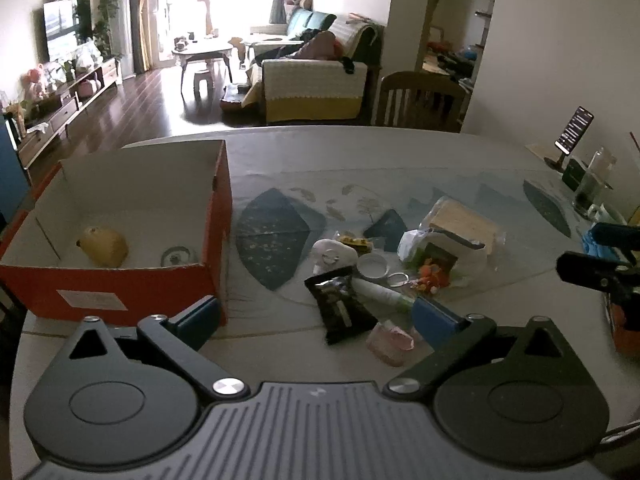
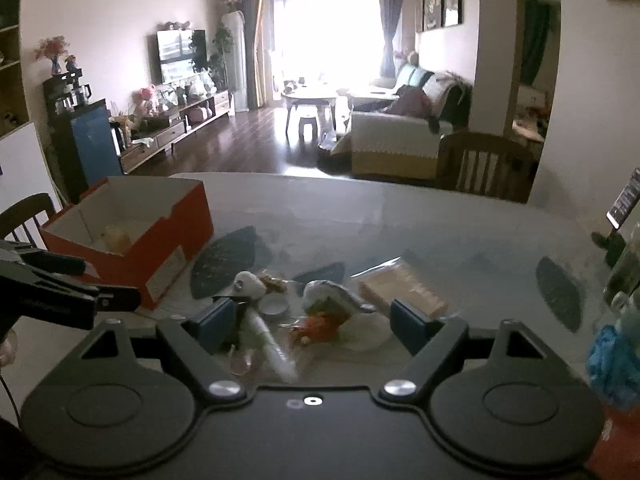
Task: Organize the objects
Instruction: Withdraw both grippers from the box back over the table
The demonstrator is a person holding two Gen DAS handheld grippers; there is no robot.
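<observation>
Clutter sits heaped mid-desk beside the orange box; both tongs, left and right, gape empty. Tangled keyrings could drag neighbours along.

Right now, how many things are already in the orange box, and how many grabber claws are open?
Things in the orange box: 2, a yellow pouch and a small round tin
Open grippers: 2, the left gripper and the right gripper, both empty
Total: 4
</observation>
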